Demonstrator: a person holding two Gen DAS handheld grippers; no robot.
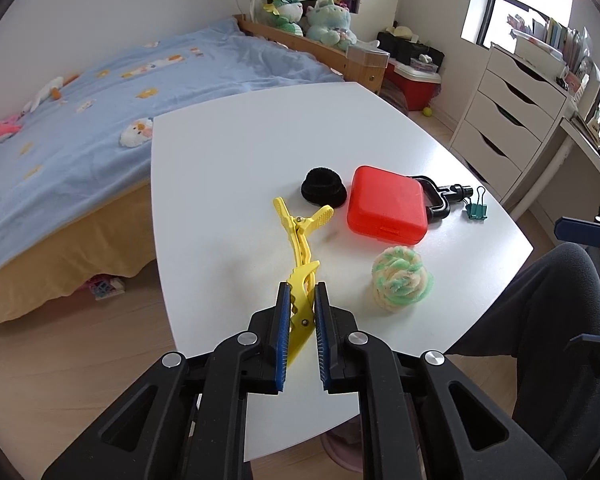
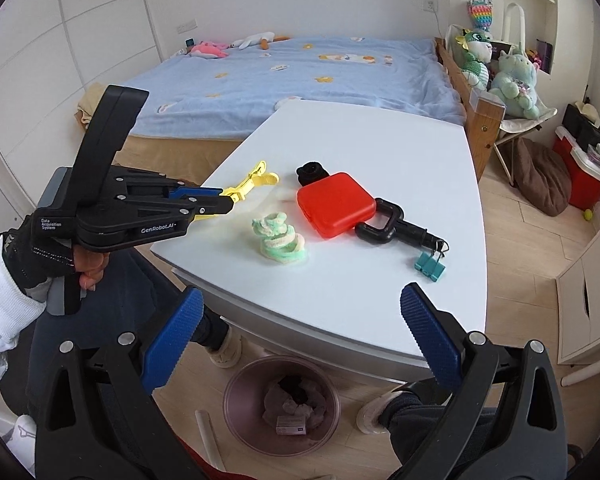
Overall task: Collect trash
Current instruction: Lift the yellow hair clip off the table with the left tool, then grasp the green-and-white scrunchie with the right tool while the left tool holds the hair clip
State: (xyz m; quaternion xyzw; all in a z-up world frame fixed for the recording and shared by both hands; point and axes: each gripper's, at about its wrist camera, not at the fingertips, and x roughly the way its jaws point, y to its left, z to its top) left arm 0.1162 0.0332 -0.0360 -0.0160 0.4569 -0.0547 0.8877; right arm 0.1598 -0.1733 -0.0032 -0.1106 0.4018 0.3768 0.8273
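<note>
Home bedroom, likely child's: bed [image 2: 300, 80], plush toys [image 2: 514, 80].

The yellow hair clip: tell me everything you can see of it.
The yellow hair clip is a long, glossy plastic duckbill clip with a metal hinge pin and a ridged thumb lever. It lies on the white table, pointing away, left of the red case. The left gripper is shut on its near end.

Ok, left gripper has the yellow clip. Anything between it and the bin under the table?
Only the table's near edge. The left gripper is shut on the yellow hair clip above the tabletop; the bin sits on the floor beneath that edge. Its mouth looks open, trash already inside.
</note>
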